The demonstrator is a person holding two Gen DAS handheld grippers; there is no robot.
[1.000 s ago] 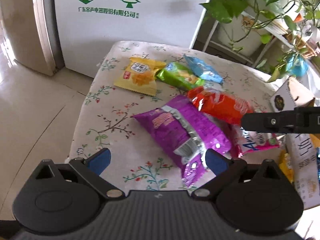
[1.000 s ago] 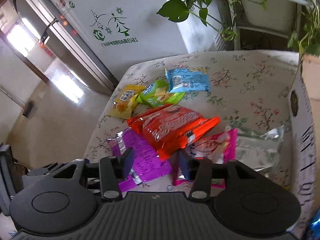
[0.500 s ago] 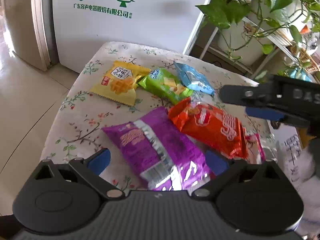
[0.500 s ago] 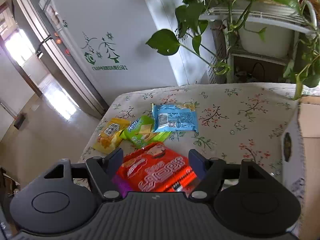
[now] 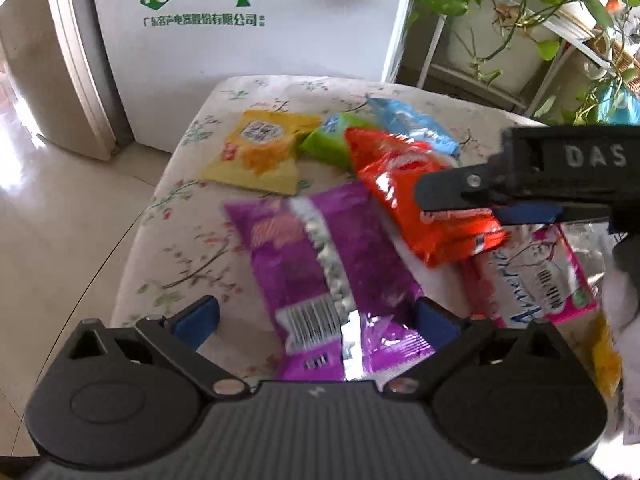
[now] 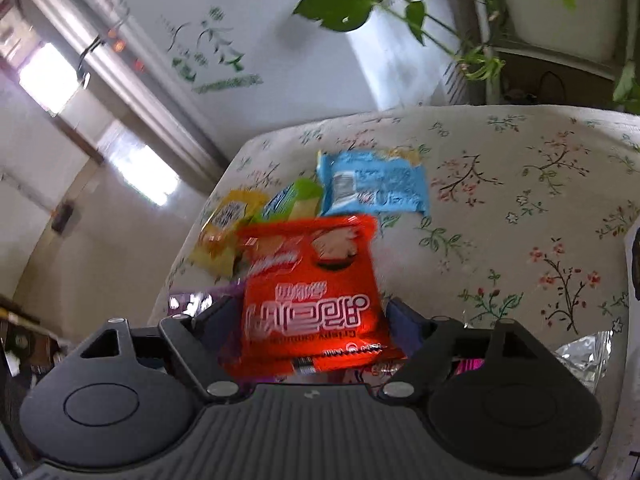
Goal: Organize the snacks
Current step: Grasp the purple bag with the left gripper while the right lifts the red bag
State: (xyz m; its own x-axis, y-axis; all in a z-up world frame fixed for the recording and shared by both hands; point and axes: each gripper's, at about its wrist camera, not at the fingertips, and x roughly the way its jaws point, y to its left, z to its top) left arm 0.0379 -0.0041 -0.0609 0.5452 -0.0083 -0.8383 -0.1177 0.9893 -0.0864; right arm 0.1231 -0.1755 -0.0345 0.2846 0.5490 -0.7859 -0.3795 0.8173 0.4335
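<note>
Snack packs lie on a floral-cloth table (image 5: 192,240). My left gripper (image 5: 316,320) is open above the near end of a purple pack (image 5: 332,264). My right gripper (image 6: 312,316) is shut on an orange pack (image 6: 316,284) and holds it raised off the table; the same gripper (image 5: 460,200) clamps the pack (image 5: 404,184) in the left wrist view. Behind lie a yellow pack (image 5: 260,152), a green pack (image 5: 332,140) and a blue pack (image 6: 372,184). A pink pack (image 5: 536,280) lies to the right.
A white appliance with green tree print (image 5: 240,12) stands behind the table. Potted plants on a rack (image 5: 520,8) are at the back right. A cardboard box edge (image 6: 632,256) borders the table on the right. Tiled floor (image 5: 60,220) lies left.
My right gripper has closed on the orange pack and lifted it off the pile. The left gripper has shifted slightly over the purple pack and stays open.
</note>
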